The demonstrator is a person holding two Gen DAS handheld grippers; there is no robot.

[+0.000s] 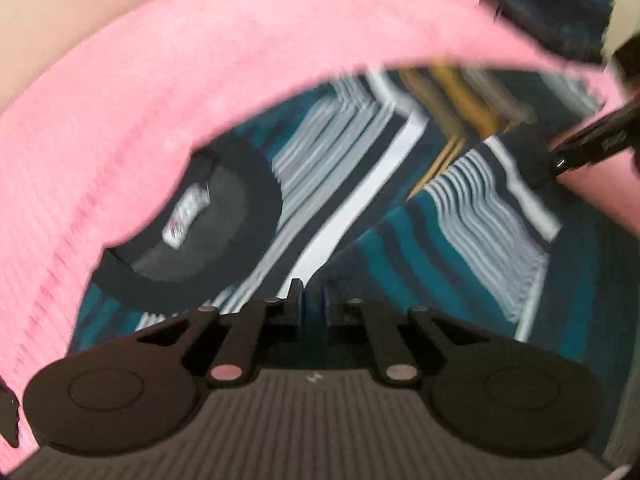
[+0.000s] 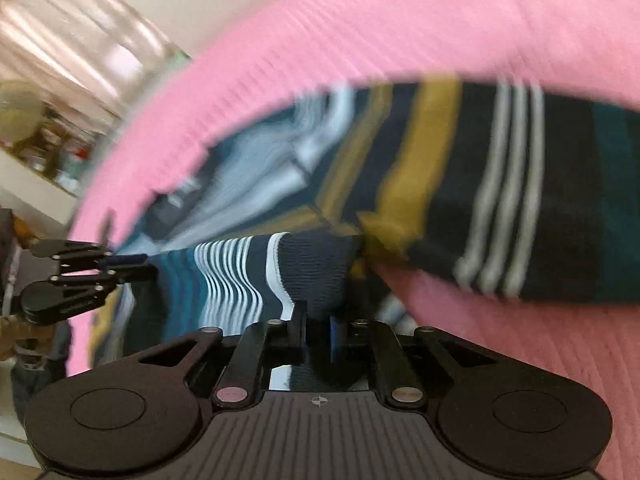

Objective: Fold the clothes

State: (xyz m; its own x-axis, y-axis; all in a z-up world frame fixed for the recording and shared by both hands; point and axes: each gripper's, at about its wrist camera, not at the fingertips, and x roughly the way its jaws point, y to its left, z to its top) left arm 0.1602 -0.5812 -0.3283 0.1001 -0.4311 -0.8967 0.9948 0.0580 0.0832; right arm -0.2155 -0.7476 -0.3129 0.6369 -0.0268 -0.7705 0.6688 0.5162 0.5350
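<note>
A striped sweater (image 1: 360, 168) in navy, teal, white and mustard lies on a pink bedspread (image 1: 120, 100), its navy collar (image 1: 256, 184) with a label to the left. One sleeve (image 1: 460, 220) is stretched between both grippers. My left gripper (image 1: 313, 300) is shut on the teal part of the sleeve. My right gripper (image 1: 560, 160) pinches the far end. In the right wrist view my right gripper (image 2: 319, 320) is shut on the navy ribbed cuff (image 2: 316, 264), and my left gripper (image 2: 132, 266) holds the sleeve (image 2: 224, 276) at the left. The frames are motion-blurred.
The pink bedspread (image 2: 360, 32) surrounds the sweater. A dark garment (image 1: 552, 8) lies at the bedspread's far right edge. Beyond the bed, the right wrist view shows a pale curtain (image 2: 80, 40) and a cluttered shelf (image 2: 48, 144) at the left.
</note>
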